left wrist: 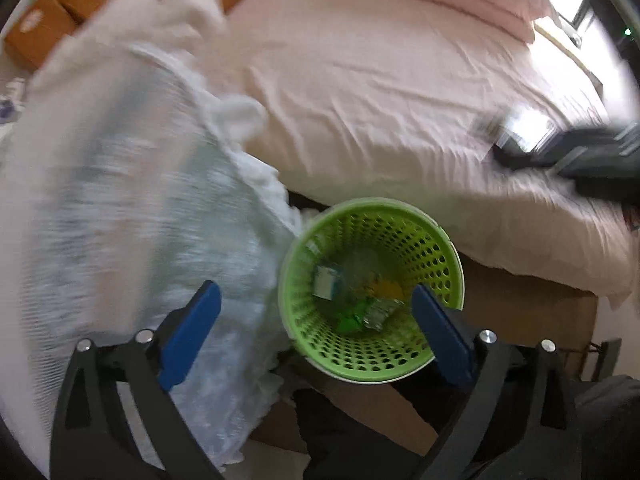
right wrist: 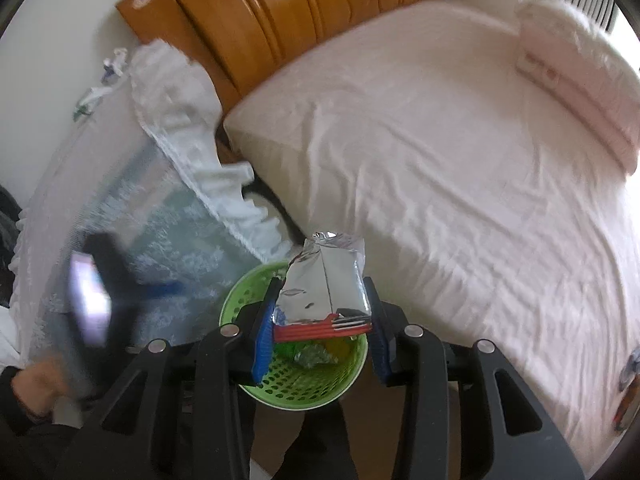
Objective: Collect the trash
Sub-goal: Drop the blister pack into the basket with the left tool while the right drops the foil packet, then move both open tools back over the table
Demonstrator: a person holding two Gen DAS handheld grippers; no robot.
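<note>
A green perforated waste basket stands on the floor beside the bed, with several wrappers inside. My left gripper is open and empty just above the basket's near rim. My right gripper is shut on a silver foil snack wrapper with a red striped edge, holding it directly over the basket. The left gripper also shows as a dark blur in the right wrist view, and the right one in the left wrist view.
A bed with a pale pink sheet fills the right side, with a folded pink blanket at its far end and a wooden headboard. A white lace cloth covers furniture to the left of the basket.
</note>
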